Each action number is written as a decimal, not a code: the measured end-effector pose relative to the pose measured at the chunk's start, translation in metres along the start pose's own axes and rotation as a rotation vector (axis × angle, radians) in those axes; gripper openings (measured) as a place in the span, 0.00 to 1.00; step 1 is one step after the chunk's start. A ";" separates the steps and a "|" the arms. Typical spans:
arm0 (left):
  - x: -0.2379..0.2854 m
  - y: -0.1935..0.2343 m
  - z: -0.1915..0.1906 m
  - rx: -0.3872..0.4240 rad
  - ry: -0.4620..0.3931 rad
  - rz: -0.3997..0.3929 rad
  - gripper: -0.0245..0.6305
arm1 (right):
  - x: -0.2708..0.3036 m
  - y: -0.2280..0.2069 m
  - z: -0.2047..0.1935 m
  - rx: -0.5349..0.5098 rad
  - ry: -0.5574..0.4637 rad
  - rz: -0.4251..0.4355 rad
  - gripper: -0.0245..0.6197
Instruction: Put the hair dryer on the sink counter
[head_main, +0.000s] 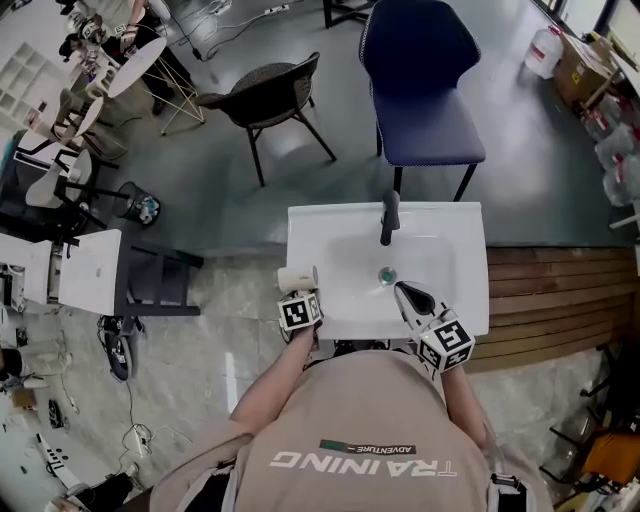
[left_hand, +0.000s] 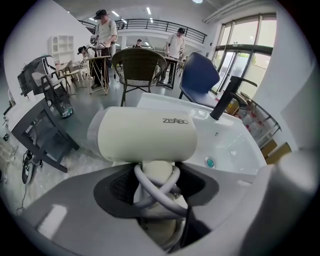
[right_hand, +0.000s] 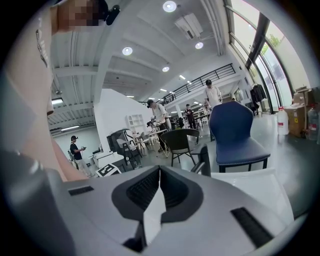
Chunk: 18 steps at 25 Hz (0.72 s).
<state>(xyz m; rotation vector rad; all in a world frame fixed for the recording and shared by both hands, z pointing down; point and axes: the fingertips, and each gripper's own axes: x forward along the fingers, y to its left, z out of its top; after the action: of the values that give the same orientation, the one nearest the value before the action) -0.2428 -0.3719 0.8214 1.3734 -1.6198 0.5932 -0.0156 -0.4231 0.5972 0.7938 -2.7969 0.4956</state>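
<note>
The left gripper (left_hand: 157, 187) clamps the hair dryer (left_hand: 145, 135) by its handle — barrel lying crosswise, over the sink counter's (head_main: 310, 225) near left edge — while the right gripper (right_hand: 159, 192) is closed on nothing.

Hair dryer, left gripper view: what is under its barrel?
The hair dryer's cord-wrapped handle, clamped between the left gripper's fingers. The barrel hides whether it touches the sink counter.

A tan T-shirt (head_main: 350, 430) bears white lettering. The grey left gripper (left_hand: 157, 175) and right gripper (right_hand: 159, 195) carry black-and-white marker cubes (head_main: 445, 342).
</note>
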 end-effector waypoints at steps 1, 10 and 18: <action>0.000 0.000 0.000 -0.002 0.001 0.001 0.37 | 0.000 0.000 0.001 -0.002 0.000 0.001 0.05; -0.003 0.006 -0.001 -0.029 0.007 0.001 0.44 | 0.004 0.006 0.002 -0.007 -0.003 0.008 0.05; -0.008 -0.002 0.002 -0.009 0.010 -0.078 0.48 | 0.006 0.014 -0.003 -0.008 0.009 0.011 0.05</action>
<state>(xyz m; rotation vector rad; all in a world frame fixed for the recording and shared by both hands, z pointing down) -0.2421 -0.3698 0.8134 1.4177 -1.5516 0.5450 -0.0280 -0.4132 0.5982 0.7729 -2.7945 0.4888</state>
